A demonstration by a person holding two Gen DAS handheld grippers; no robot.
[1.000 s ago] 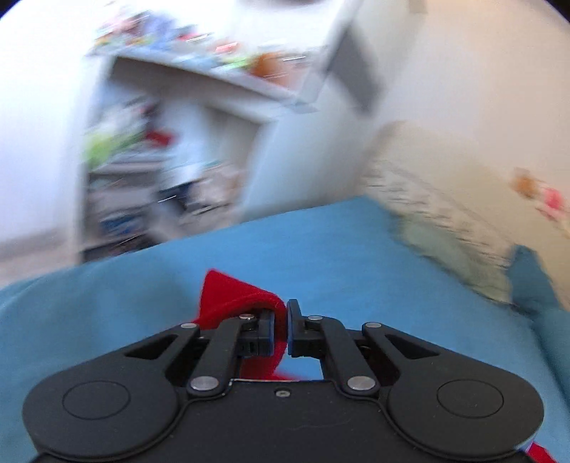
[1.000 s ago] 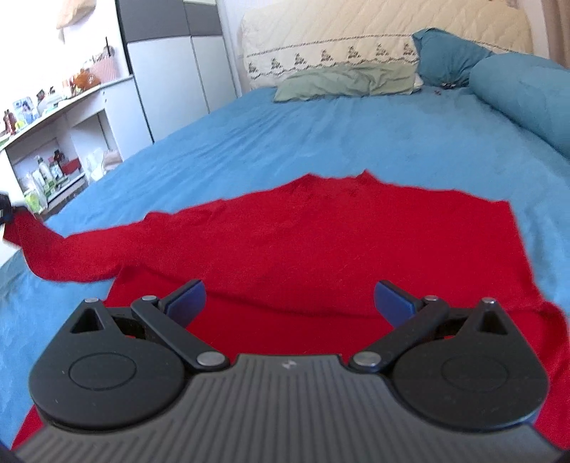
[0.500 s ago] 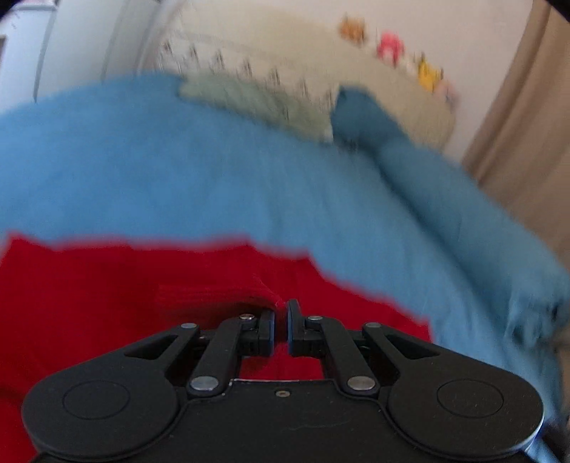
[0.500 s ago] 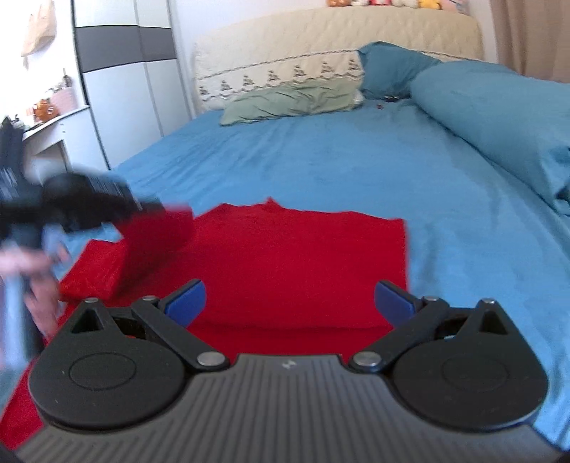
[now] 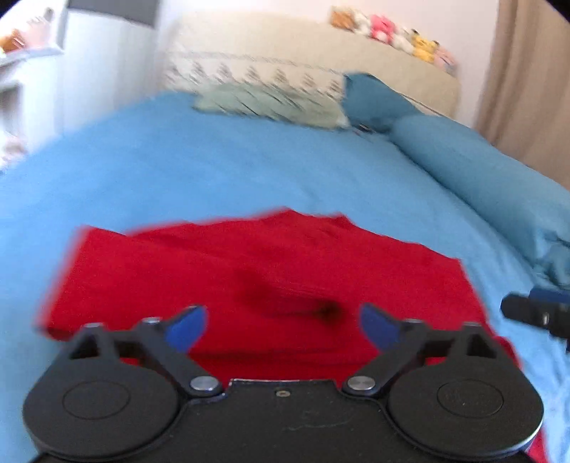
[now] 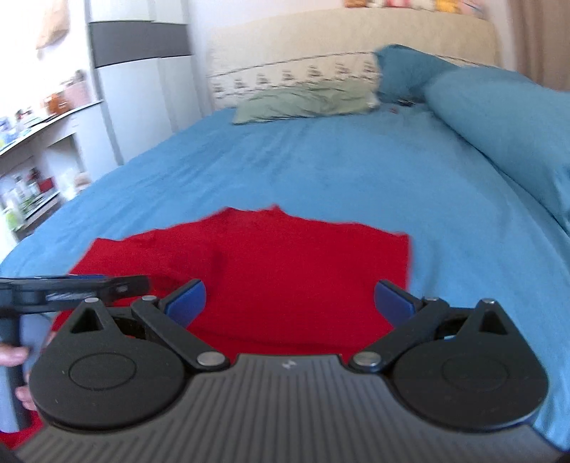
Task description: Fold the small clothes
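A small red garment [image 5: 267, 267] lies flat on the blue bed sheet [image 5: 213, 160], its sleeve folded in over the body. My left gripper [image 5: 283, 320] hovers just above its near part with jaws opening wide; nothing is pinched between the blue pads, only cloth below them. In the right wrist view the same red garment [image 6: 285, 256] lies ahead, and my right gripper [image 6: 290, 297] stands open above its near edge, holding nothing. The left gripper [image 6: 71, 288] shows at that view's left edge, with a person's hand [image 6: 14, 356] on its handle. The right gripper [image 5: 534, 313] peeks in at the left wrist view's right edge.
A green pillow [image 6: 306, 101], a blue pillow [image 6: 402, 67] and a rolled blue duvet [image 6: 498, 114] lie at the head and right side of the bed. Shelves with clutter [image 6: 32, 171] and a wardrobe [image 6: 142, 71] stand left. Plush toys [image 5: 392, 32] top the headboard.
The left gripper swung from the bed's left side over the garment, carrying the red sleeve across, then let it go and opened. The right gripper drifted slightly, still open.
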